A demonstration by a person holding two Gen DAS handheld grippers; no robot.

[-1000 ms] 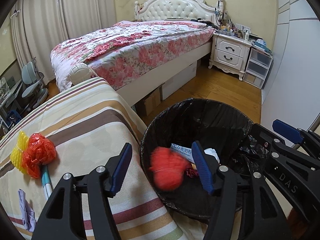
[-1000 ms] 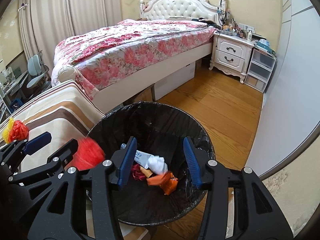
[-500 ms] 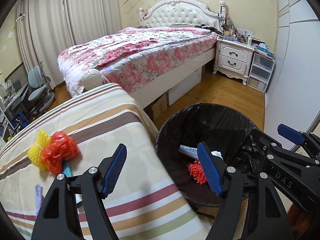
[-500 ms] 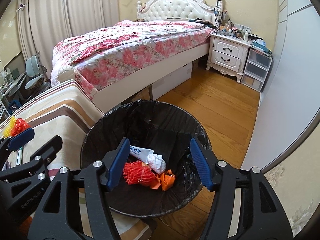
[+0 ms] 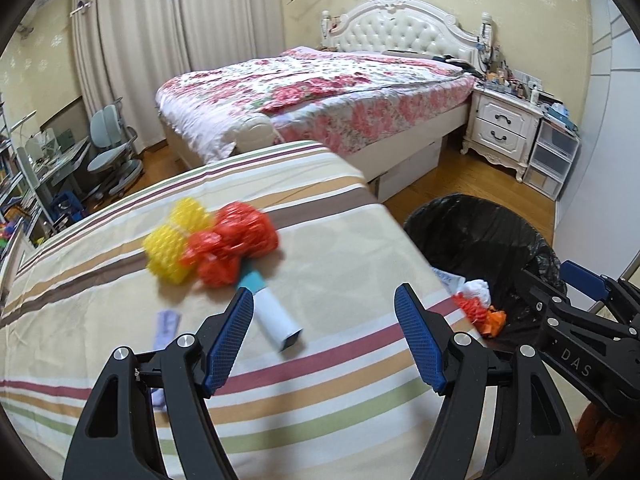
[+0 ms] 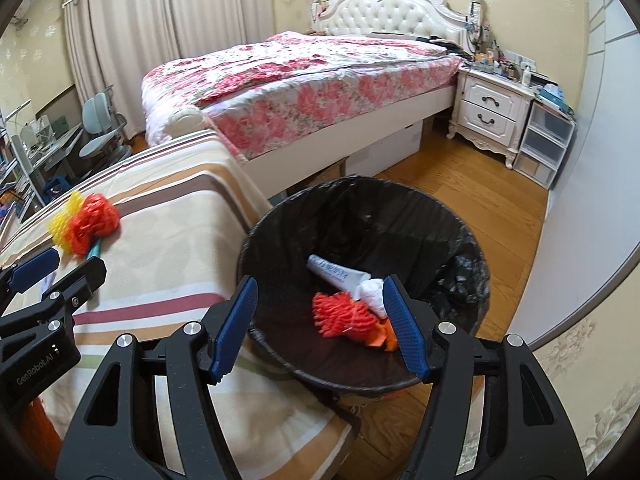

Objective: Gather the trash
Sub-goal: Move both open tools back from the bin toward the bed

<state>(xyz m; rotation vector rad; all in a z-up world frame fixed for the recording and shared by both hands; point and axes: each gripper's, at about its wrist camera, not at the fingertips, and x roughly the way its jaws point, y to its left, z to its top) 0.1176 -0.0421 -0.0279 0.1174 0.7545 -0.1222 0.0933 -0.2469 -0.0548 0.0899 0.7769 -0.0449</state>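
Note:
A black-lined trash bin [image 6: 472, 248] stands on the floor beside the striped bed [image 5: 320, 392]. In it lie a red net ball [image 6: 340, 316], a white tube [image 6: 336, 272], a white wad and orange scraps. On the striped cover lie a red net [image 5: 232, 244] and a yellow net [image 5: 172, 248], a white tube with a teal end [image 5: 276, 320] and a lilac wrapper [image 5: 166, 326]. My left gripper [image 5: 324, 340] is open and empty above the cover, near the tube. My right gripper [image 6: 320, 324] is open and empty over the bin.
A flowered bed [image 5: 340, 88] with a white headboard stands behind. A white nightstand [image 5: 504, 132] and plastic drawers [image 5: 554, 164] stand at the right wall. Desk chairs [image 5: 108, 148] stand at the left. Wooden floor [image 6: 480, 196] lies around the bin.
The red net ball has dropped from my left gripper into the bin. My left gripper has swung left from the bin to over the striped cover. My right gripper stays over the bin.

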